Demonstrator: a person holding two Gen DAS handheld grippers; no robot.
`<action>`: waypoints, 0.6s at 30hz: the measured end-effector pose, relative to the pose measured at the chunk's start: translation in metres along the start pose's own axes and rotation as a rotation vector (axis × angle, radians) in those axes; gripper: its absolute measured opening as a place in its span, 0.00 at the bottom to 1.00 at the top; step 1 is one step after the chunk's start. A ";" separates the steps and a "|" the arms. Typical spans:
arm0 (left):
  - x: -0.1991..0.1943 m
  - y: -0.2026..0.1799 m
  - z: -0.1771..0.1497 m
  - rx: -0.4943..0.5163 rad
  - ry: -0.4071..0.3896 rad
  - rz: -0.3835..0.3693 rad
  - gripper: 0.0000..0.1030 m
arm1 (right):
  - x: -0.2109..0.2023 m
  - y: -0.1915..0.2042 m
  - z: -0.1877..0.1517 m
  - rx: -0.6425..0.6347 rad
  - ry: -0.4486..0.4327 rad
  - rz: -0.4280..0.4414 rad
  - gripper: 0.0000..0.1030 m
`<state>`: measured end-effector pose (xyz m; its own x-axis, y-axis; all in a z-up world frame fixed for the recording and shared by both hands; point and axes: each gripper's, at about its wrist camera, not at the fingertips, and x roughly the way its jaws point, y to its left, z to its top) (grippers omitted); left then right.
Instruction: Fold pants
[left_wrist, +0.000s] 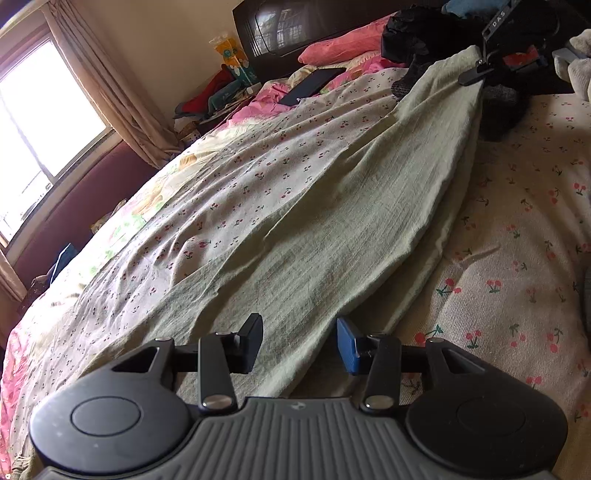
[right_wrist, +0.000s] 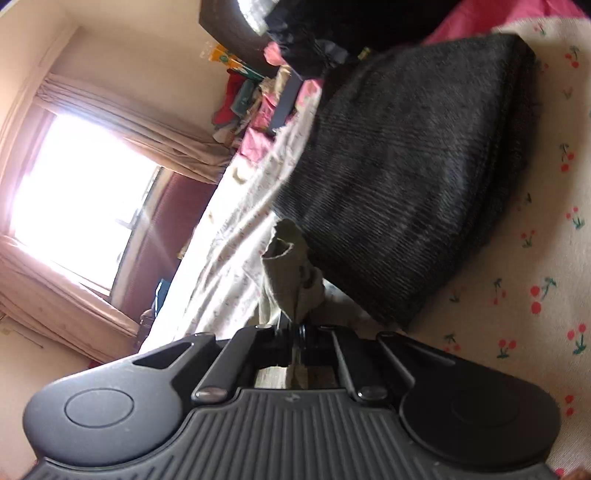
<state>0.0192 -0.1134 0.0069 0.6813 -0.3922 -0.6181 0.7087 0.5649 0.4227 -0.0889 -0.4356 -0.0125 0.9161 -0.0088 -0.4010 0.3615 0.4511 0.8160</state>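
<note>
Pants, pale green, lie long on the cherry sheet, running toward 1 o'clock; left gripper gapes wide over the near end, right gripper pinches the far end tight

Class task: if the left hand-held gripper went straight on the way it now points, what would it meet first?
Probably the pale green pants: they lie right ahead of the open left hand-held gripper on the bed. Its height above them is unclear.

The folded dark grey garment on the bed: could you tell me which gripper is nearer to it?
Right. The right gripper, shut on the pale green pants, sits just beside the dark grey garment; the left gripper, open, is at the pants' opposite end.
</note>
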 end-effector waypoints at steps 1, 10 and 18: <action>-0.004 0.000 0.002 0.000 -0.014 -0.001 0.56 | -0.010 0.009 0.006 -0.003 -0.017 0.039 0.04; 0.000 -0.009 -0.016 0.002 0.059 -0.038 0.59 | 0.004 -0.004 0.007 -0.075 0.039 -0.239 0.06; -0.040 0.017 -0.049 -0.029 0.064 0.011 0.59 | -0.043 0.048 -0.012 -0.399 -0.052 -0.323 0.14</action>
<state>-0.0056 -0.0523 0.0062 0.6754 -0.3390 -0.6549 0.6947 0.5905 0.4107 -0.1130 -0.4028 0.0389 0.7797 -0.2442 -0.5766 0.5425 0.7234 0.4271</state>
